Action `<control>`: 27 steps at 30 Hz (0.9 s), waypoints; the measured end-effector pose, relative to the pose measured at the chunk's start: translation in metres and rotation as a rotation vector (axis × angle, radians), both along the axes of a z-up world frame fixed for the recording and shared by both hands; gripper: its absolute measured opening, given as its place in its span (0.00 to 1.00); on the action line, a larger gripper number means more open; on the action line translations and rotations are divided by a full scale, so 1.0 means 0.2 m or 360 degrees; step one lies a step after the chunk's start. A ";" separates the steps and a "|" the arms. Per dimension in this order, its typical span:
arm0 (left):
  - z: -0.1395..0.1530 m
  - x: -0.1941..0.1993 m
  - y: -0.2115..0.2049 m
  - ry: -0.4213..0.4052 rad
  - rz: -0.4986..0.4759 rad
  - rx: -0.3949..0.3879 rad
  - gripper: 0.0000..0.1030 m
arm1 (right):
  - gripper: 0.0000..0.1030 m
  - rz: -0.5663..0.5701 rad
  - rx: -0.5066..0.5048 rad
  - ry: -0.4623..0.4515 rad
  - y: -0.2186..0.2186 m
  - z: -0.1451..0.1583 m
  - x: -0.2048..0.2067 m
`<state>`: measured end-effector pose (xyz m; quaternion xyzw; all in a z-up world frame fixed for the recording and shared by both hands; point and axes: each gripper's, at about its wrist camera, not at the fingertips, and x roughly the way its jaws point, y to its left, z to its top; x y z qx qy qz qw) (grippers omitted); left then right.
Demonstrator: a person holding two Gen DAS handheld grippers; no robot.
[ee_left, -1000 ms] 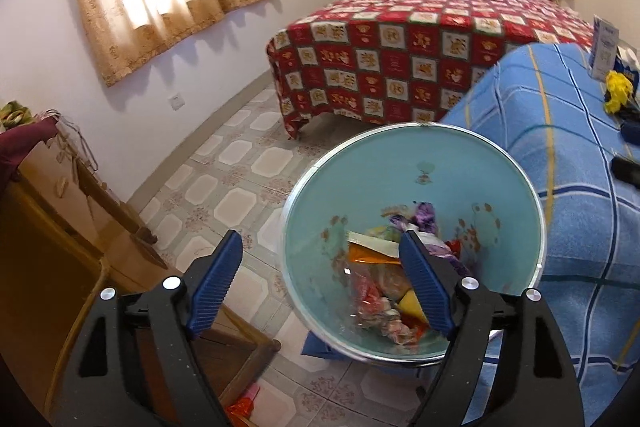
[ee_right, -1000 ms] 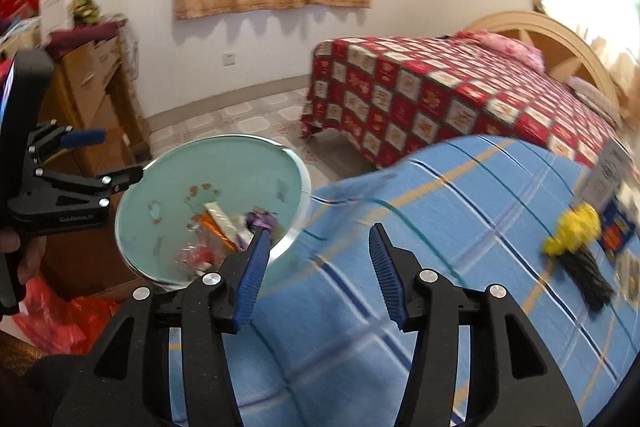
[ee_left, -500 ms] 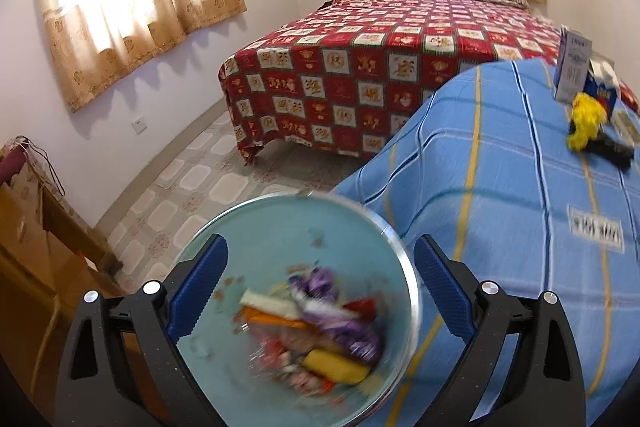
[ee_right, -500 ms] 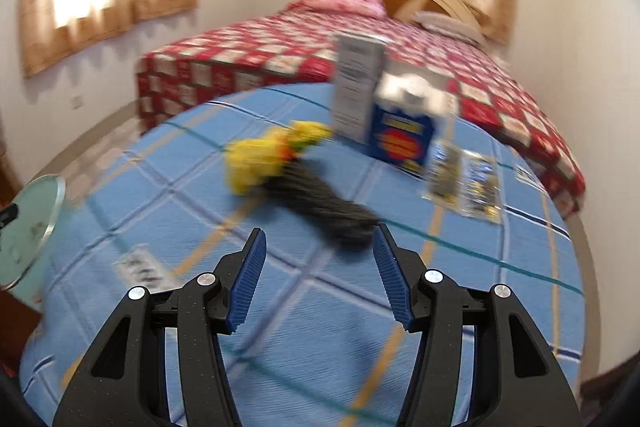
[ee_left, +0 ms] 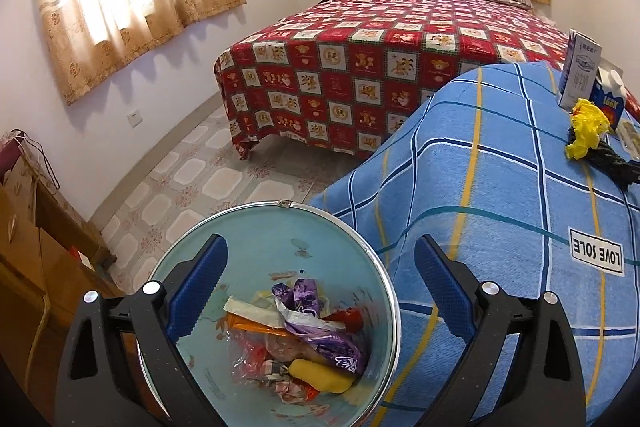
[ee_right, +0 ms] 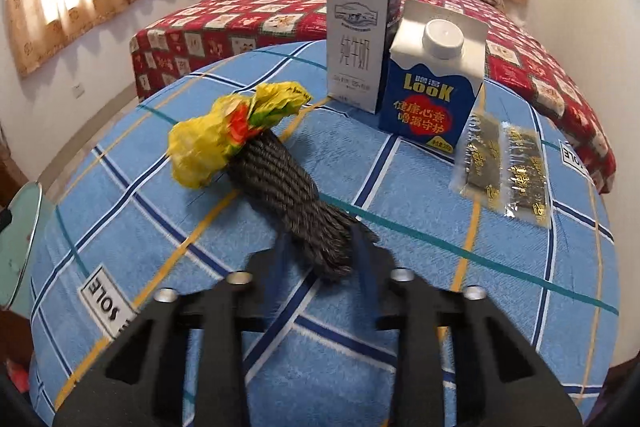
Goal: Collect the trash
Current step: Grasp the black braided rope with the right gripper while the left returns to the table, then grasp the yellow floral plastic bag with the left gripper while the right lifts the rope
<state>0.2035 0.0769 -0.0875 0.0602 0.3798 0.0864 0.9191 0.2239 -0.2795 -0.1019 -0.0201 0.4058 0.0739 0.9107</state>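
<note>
A pale blue trash bin (ee_left: 256, 227) holding crumpled wrappers (ee_left: 304, 339) sits beside a table draped in a blue checked cloth (ee_left: 500, 195), the left gripper (ee_left: 320, 291) poised over it with fingers spread wide, gripping nothing. On the cloth, left to right: a crumpled yellow wrapper (ee_right: 224, 139) touching a dark coiled rope bundle (ee_right: 296, 199), an upright white milk carton (ee_right: 356, 39), a blue "LOOK" carton (ee_right: 432, 87) just beside it, and two flat clear sachets (ee_right: 504, 167). The right gripper (ee_right: 320, 251) has its fingers on either side of the rope bundle's near end; whether they press on it cannot be told. A bed with a red patterned cover (ee_left: 380, 67) stands behind
</note>
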 end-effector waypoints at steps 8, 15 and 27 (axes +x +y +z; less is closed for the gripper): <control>0.02 -0.01 -0.09 -0.0007 -0.0061 -0.0017 0.90 | 0.10 0.0129 0.0058 -0.0077 0.01 0.08 -0.30; 0.02 -0.02 -0.19 -0.0006 -0.0114 -0.0015 0.91 | 0.22 0.0072 -0.0144 -0.0091 0.01 0.05 -0.41; 0.00 -0.03 -0.24 0.0017 -0.0123 -0.0038 0.91 | 0.46 -0.0057 0.0091 -0.0087 -0.05 0.03 -0.42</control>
